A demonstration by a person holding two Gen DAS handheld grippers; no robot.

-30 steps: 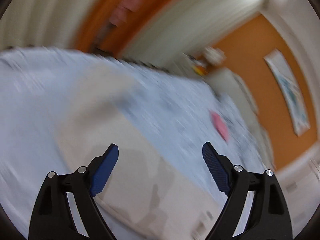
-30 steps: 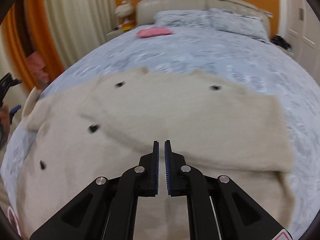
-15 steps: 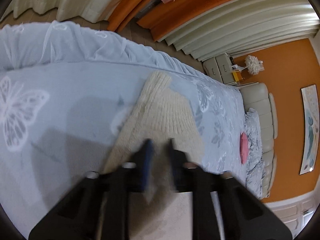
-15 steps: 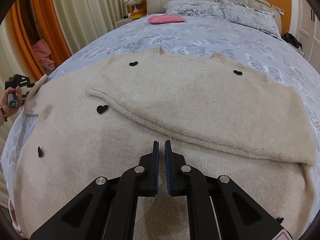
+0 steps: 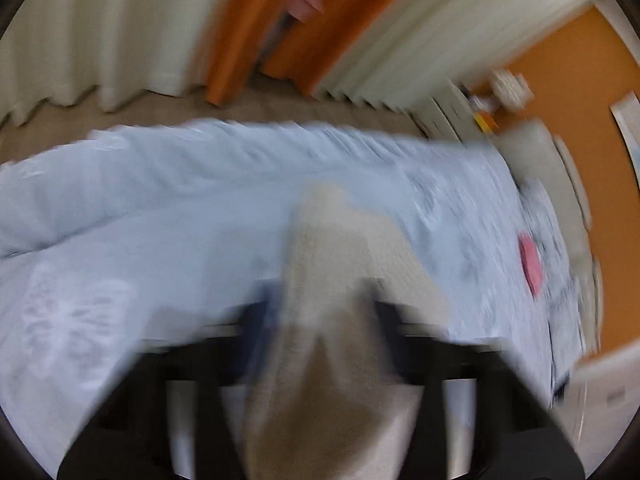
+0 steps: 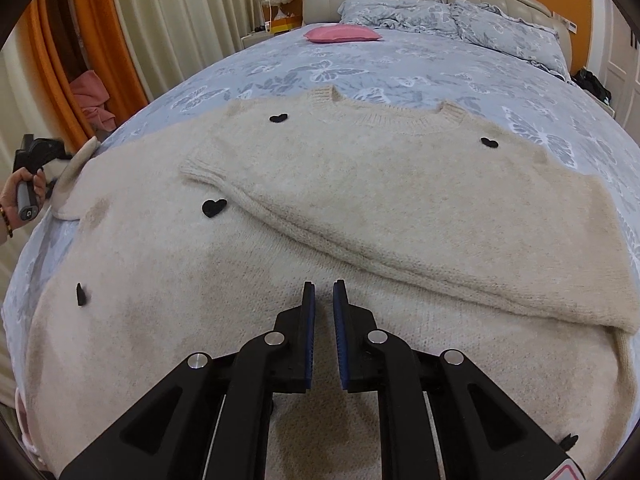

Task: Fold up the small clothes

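A cream knit sweater [image 6: 280, 264] with small black hearts lies spread on the bed, its right sleeve [image 6: 420, 216] folded across the chest. My right gripper [image 6: 323, 308] is shut and empty, hovering over the sweater's lower body. In the right wrist view my left gripper [image 6: 44, 156] is at the far left, holding the left sleeve cuff [image 6: 76, 164] lifted off the bed. The left wrist view is blurred: the left gripper [image 5: 320, 320] is shut on the cream sleeve [image 5: 332, 280], which runs between its fingers.
The bed has a blue-grey butterfly cover [image 6: 360, 68]. A pink cushion [image 6: 342, 35] and pillows [image 6: 460, 20] lie near the headboard. Curtains [image 6: 160, 32] and a nightstand [image 6: 260, 36] stand along the left side. Pink cloth [image 6: 92, 100] hangs by the orange curtain.
My left gripper went from open to shut on the left sleeve cuff and now lifts it, moving fast. My right gripper stayed shut and drew back slightly over the sweater.
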